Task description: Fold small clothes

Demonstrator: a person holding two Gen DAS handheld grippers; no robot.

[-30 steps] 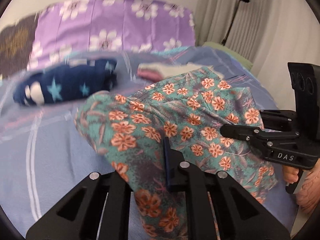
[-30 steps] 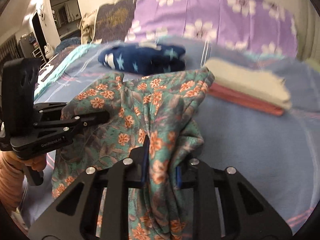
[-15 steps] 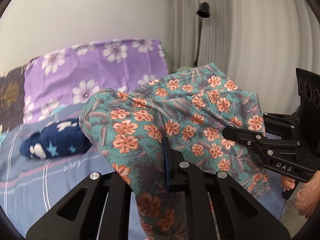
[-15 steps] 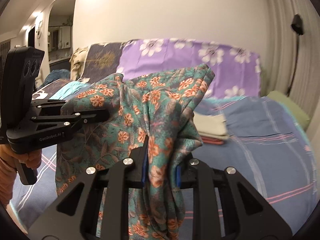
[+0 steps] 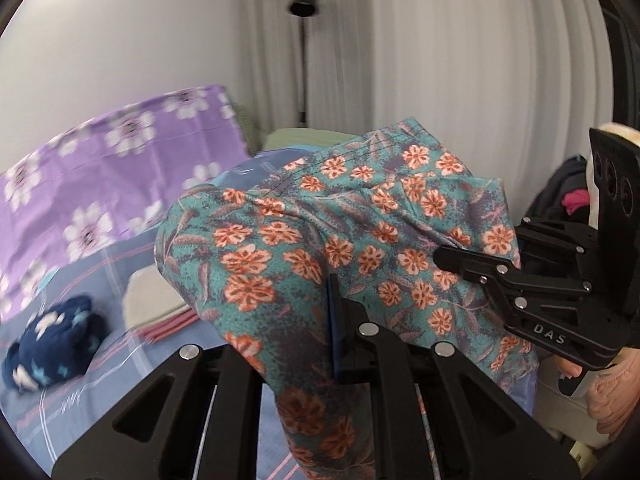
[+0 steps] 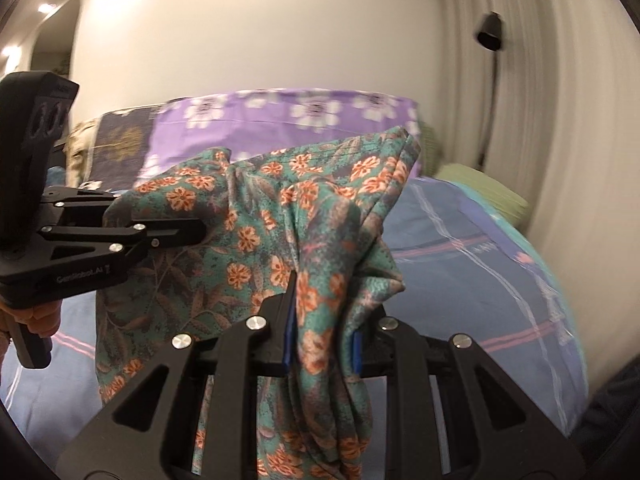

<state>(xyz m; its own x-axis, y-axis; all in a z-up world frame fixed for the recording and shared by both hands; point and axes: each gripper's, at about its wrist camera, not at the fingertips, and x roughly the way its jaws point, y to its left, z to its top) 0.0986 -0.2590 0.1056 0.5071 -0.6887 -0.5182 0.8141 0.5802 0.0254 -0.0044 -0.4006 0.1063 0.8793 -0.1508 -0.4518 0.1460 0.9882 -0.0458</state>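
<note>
A teal garment with orange flowers hangs in the air above the bed, stretched between both grippers. My left gripper is shut on one bunched edge of it; cloth hides its left finger. In the same view the right gripper pinches the garment's far right edge, with a person's hand below it. In the right wrist view a thick fold of the garment sits between the blue pads of my right gripper, which is shut on it. The left gripper clamps the cloth at the left.
A blue checked bedsheet lies below. On it are a crumpled navy star-print garment and a folded cream and pink stack. Purple flowered pillows and a green pillow stand at the back. A black lamp stands by the curtain.
Both grippers have risen and swung right with the floral garment, lifting it off the bed. The navy garment and folded stack now sit low and left in the left wrist view.
</note>
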